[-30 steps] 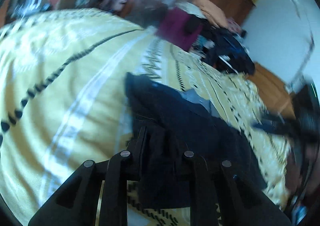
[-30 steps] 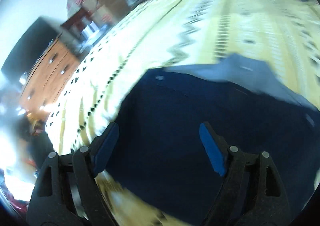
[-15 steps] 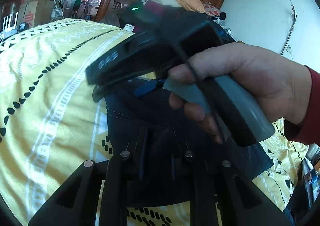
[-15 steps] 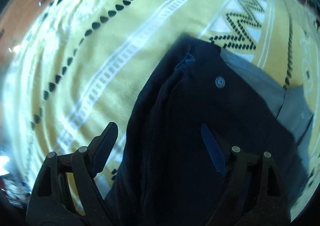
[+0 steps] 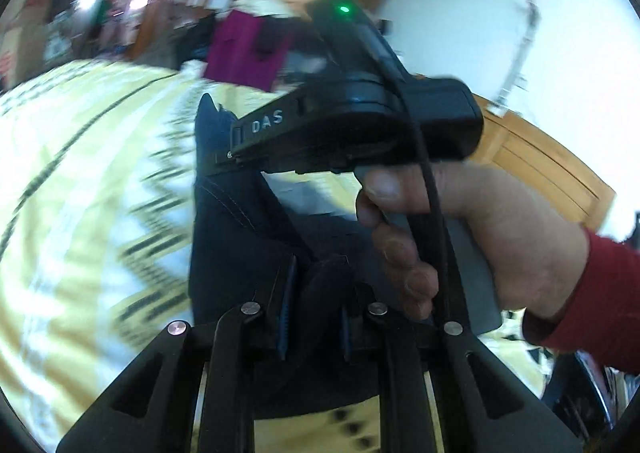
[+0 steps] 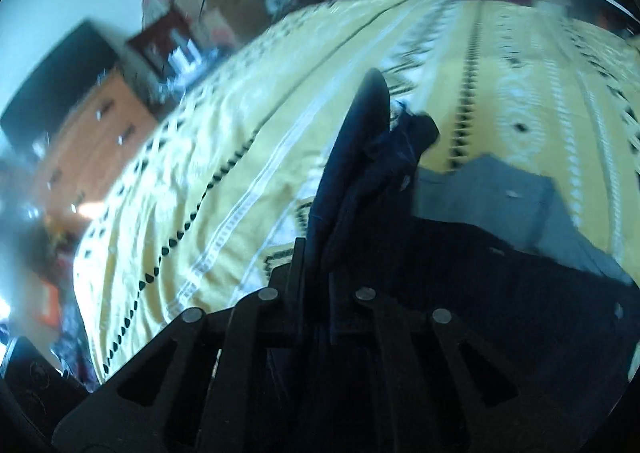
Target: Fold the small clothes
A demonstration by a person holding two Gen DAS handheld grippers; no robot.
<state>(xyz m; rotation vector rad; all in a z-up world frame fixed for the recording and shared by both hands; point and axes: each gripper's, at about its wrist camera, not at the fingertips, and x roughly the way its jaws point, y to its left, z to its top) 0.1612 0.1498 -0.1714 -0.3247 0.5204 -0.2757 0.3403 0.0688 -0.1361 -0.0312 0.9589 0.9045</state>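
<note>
While both grippers are clamped on the same dark navy garment (image 5: 236, 237), the cloth rises between them above a yellow patterned bedspread (image 5: 92, 181). In the left wrist view, the left gripper (image 5: 314, 301) has its jaws drawn narrow, with a fold of the navy fabric pinched between the blue-lined pads; the fabric climbs away from the fingertips in a taut ridge to a point straight ahead. Just beyond and to the right of those fingertips, the person's right hand (image 5: 472, 237), in a red sleeve (image 5: 592, 301), grips the handle of the right gripper, whose black body, marked "DAS" and lit by a green light, crosses the view above the cloth. In the right wrist view, the right gripper (image 6: 318, 293) is likewise nearly closed, nipping an edge of the garment (image 6: 360, 173), which stands up from the jaws in a crumpled vertical fold directly ahead. To the right of that gripper the rest of the garment lies spread flat on the bedspread (image 6: 224, 173), with a grey lining or inner panel (image 6: 516, 193) showing beyond its far edge. The room behind is blurred.
</note>
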